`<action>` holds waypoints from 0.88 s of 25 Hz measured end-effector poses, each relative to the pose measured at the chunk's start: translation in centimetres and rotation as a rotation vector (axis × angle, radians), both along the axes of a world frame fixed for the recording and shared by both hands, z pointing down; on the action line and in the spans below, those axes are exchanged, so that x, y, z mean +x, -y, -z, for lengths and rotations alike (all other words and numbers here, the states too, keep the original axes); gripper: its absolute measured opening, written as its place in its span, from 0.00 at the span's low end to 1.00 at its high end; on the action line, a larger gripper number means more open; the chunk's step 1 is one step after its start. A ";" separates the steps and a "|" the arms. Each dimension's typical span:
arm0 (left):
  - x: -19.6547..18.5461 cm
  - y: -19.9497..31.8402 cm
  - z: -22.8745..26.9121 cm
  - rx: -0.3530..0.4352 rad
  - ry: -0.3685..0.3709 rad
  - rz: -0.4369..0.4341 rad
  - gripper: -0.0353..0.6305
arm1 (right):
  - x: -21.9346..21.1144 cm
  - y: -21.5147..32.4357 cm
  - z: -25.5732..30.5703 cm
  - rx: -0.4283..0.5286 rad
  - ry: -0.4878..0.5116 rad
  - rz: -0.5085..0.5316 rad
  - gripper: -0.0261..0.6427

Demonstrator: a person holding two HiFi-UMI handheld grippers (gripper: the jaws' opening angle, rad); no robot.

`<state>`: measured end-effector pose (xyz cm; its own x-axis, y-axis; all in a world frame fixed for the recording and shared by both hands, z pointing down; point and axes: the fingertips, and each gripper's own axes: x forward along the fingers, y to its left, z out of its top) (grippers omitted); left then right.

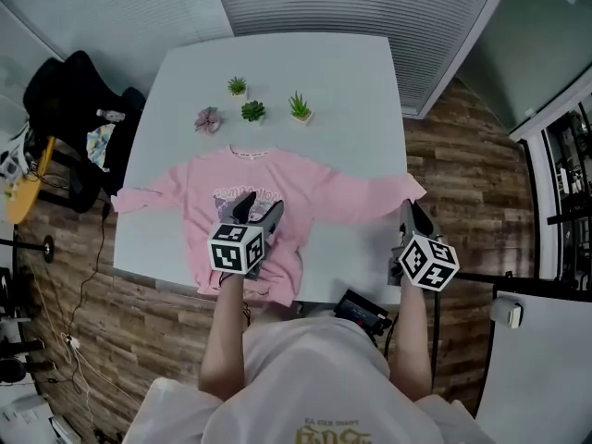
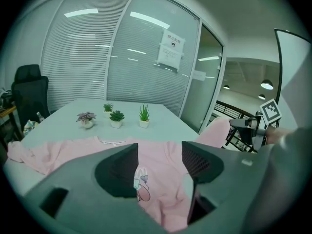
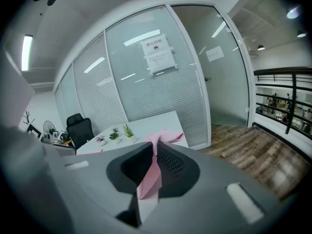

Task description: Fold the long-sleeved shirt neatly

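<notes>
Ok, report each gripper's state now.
Left gripper: open, empty, over the pink long-sleeved fabric shirt.
Right gripper: shut on the shirt's pink sleeve.

Grey left hand-held gripper (image 2: 160, 155), black-white marker cube (image 1: 236, 248).

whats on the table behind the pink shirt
Four small potted plants stand on the table beyond the collar of the pink shirt, not touching it. Anything under the shirt is covered.

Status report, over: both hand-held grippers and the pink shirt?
Left hand-held gripper open above pink shirt. Right hand-held gripper shut on its sleeve. Potted plants stand clear.
</notes>
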<state>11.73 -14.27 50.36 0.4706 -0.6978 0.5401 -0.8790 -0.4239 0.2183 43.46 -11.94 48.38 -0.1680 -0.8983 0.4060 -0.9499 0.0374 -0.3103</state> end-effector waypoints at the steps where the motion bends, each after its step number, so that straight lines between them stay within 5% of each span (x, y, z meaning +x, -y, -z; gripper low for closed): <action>1: -0.5 -0.1 0.2 0.005 0.001 0.010 0.48 | -0.3 0.1 0.1 0.004 0.002 0.006 0.10; 22: -12.5 -1.2 2.9 0.060 0.077 0.131 0.51 | -9.6 2.0 1.3 0.036 -0.011 0.148 0.10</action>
<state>-0.79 -13.04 47.45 0.3318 -0.7826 0.5267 -0.9410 -0.3143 0.1257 33.85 -13.91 47.06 -0.2952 -0.8780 0.3767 -0.9365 0.1877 -0.2963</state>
